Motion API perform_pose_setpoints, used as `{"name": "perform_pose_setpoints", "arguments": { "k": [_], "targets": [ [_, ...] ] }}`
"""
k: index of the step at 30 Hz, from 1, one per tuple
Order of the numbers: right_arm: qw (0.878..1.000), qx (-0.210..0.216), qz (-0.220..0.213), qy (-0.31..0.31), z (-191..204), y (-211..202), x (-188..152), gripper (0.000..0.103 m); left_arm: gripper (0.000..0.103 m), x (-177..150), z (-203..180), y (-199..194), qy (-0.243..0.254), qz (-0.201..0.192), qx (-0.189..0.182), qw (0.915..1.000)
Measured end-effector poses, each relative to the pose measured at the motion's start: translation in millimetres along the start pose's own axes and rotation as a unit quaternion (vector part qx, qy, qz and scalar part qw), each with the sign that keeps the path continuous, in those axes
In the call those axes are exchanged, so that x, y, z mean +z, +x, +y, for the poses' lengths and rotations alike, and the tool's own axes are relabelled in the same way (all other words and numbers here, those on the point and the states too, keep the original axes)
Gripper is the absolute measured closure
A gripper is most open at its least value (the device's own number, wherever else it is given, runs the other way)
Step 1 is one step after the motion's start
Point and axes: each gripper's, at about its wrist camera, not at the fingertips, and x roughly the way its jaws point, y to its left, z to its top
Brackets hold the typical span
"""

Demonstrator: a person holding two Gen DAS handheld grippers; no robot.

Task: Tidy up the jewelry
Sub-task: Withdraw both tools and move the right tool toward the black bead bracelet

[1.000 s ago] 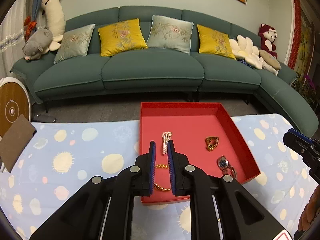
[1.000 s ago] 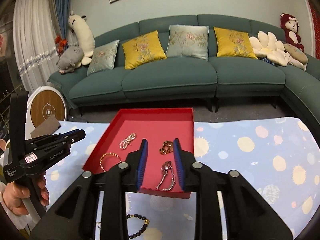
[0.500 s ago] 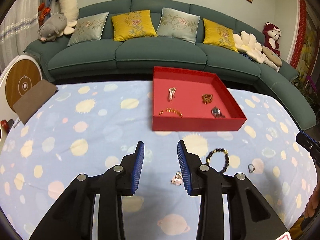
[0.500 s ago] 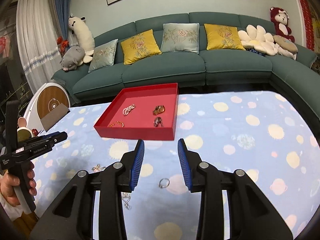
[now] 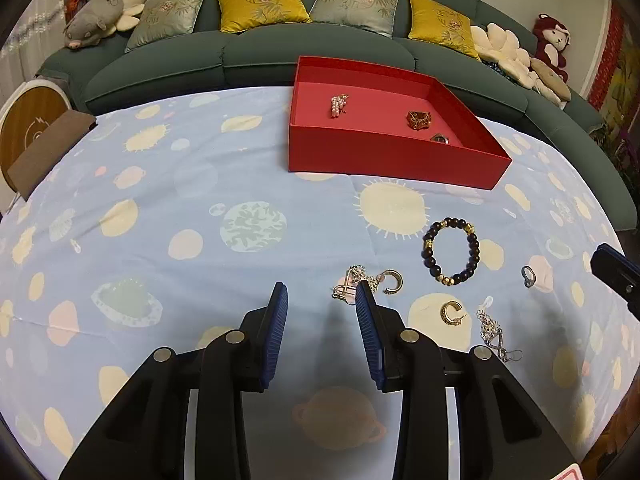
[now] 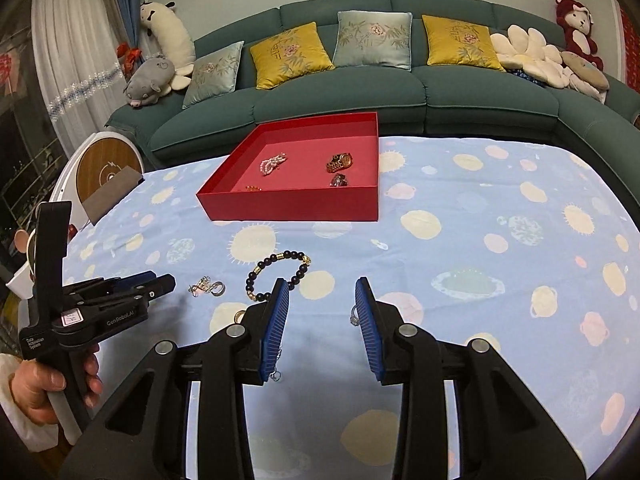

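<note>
The left gripper is hovering low over the cloth with its jaws standing wide and nothing between them. Just beyond its right fingertip, at lower centre of the left view, a silver tangle is lying touching a hoop. The tangle is sitting slightly right of the gap between the jaws, so a small shift rightward appears to be what a grasp calls for. Its long axis is running roughly up the frame and tilted a little right. It is looking thin, knotted and flat on the cloth, likely to slip under the pads.

The right gripper is also standing wide and holding nothing. A small ring is lying against its right finger's inner edge, lower centre of the right view. The left gripper is judged nearer the tangle, the right nearer the ring.

Further up, a bead bracelet is lying flat, right of centre in the left view. A gold hoop and a silver drop are lying at lower right.

Farthest, the red tray is sitting at upper centre, holding pearls and a gold watch.
</note>
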Motion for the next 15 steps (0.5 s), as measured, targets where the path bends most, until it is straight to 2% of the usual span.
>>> {"name": "perform_pose_setpoints", "arguments": {
  "k": [5,8,15],
  "targets": [
    [0.999,0.015,0.039,0.01,7,35,-1,0.069,0.068,0,-4,0,0.004,-0.002,0.005,1.0],
    [0.999,0.015,0.047,-0.001,19,52,3,0.069,0.065,1,-3,-2,-0.002,-0.004,0.004,1.0],
    [0.998,-0.003,0.059,-0.005,34,86,13,0.069,0.064,0,10,-9,-0.011,-0.005,-0.002,0.9999]
  ]
}}
